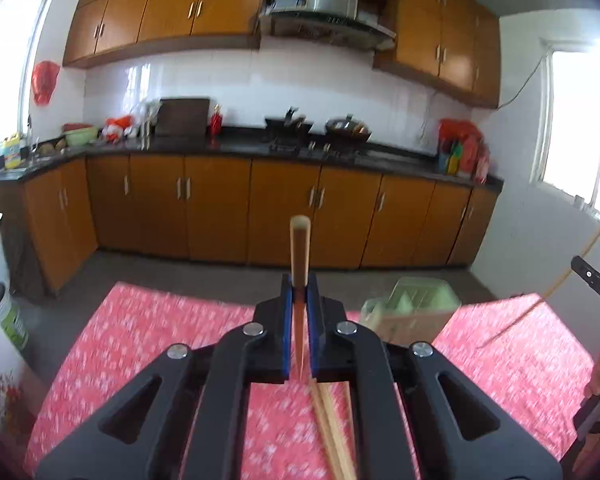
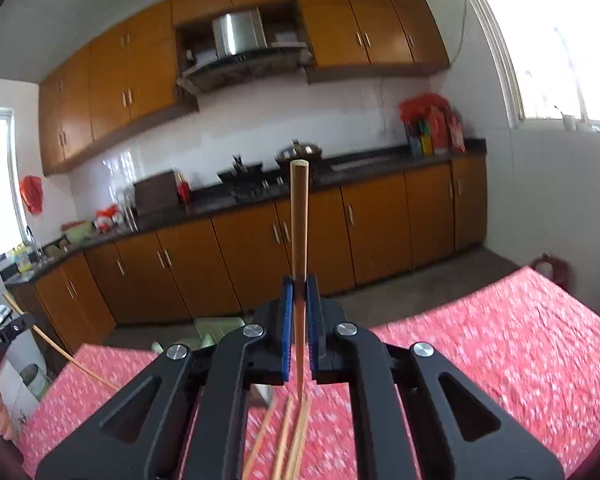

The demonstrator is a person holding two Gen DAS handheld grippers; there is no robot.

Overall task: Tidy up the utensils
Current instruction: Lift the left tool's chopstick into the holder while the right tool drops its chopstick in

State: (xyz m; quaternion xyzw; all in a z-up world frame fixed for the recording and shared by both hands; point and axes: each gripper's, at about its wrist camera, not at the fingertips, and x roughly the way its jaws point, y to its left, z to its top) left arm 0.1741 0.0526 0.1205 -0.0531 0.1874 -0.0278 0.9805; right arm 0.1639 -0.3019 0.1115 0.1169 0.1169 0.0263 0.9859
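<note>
on my left wrist view, the left gripper [image 1: 300,294] is pinching a single wooden chopstick [image 1: 299,264] between its blue pads [image 1: 286,312]; the stick stands up past the fingertips with its blunt end toward the kitchen. below the jaws, more loose chopsticks [image 1: 332,432] lie on the red floral tablecloth [image 1: 148,344], blurred. just beyond my fingers to the right sits a pale green utensil holder [image 1: 412,308] on the cloth, also blurred. at the right edge i can see part of the other gripper's black body [image 1: 598,284].

on my right wrist view, the right gripper [image 2: 299,296] is likewise clamped on one chopstick [image 2: 299,232], its pads [image 2: 287,316] pressed against the shaft. several loose chopsticks [image 2: 288,440] lie fanned on the tablecloth [image 2: 500,344] under the jaws. a corner of the green holder [image 2: 216,330] peeks out behind my left finger linkage. a long thin stick [image 2: 56,344] shows at the left edge.

farther off, orange-brown base cabinets [image 1: 220,208] carry a dark countertop [image 1: 236,146] with a wok [image 1: 348,128] on the stove, and a range hood [image 1: 328,24] above.
</note>
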